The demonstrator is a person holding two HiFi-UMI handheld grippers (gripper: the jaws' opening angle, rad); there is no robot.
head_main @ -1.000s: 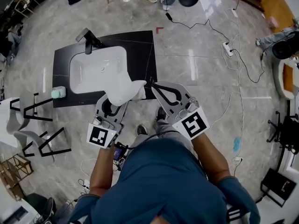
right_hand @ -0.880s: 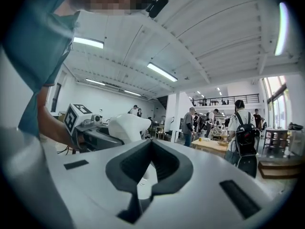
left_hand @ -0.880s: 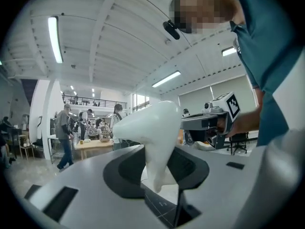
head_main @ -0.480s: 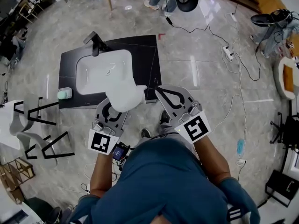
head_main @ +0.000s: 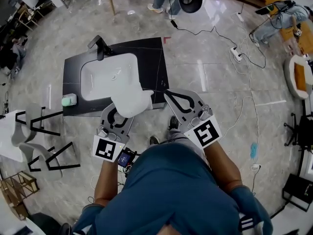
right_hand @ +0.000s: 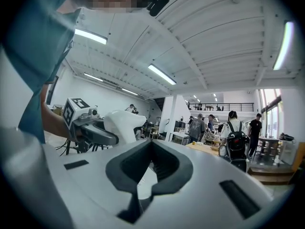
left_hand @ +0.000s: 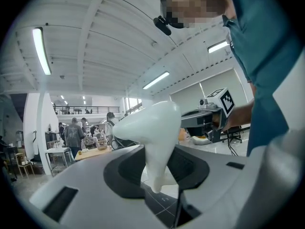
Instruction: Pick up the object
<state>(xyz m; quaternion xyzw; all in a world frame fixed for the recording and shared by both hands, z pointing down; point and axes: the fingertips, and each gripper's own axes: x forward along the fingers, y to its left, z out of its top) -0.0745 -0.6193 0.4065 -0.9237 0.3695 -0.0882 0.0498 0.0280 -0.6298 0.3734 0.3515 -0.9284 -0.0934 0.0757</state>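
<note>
A glossy white, curved object [head_main: 131, 102] is up in the air over the front edge of a black sink counter [head_main: 151, 58]. My left gripper [head_main: 126, 110] is shut on its narrow stem, and its wide end sticks out past the jaws. In the left gripper view the white object [left_hand: 153, 128] stands up between the dark pads [left_hand: 125, 168] of my left gripper [left_hand: 156, 151]. My right gripper [head_main: 165, 92] hovers just to the right, shut and holding nothing. In the right gripper view the right gripper [right_hand: 152, 147] has only floor behind its jaws, and the white object [right_hand: 123, 124] shows at left.
The counter holds a white basin [head_main: 105, 77], a black faucet [head_main: 98, 45] and a small green item [head_main: 69, 100]. Grey and black frames [head_main: 34, 131] stand at left. Cables and a power strip [head_main: 238, 54] lie on the marble floor at right. People stand at the top.
The head view has shifted a little, so the counter sits slightly further right. Both grippers keep almost the same pose, the left one still gripping the white object.
</note>
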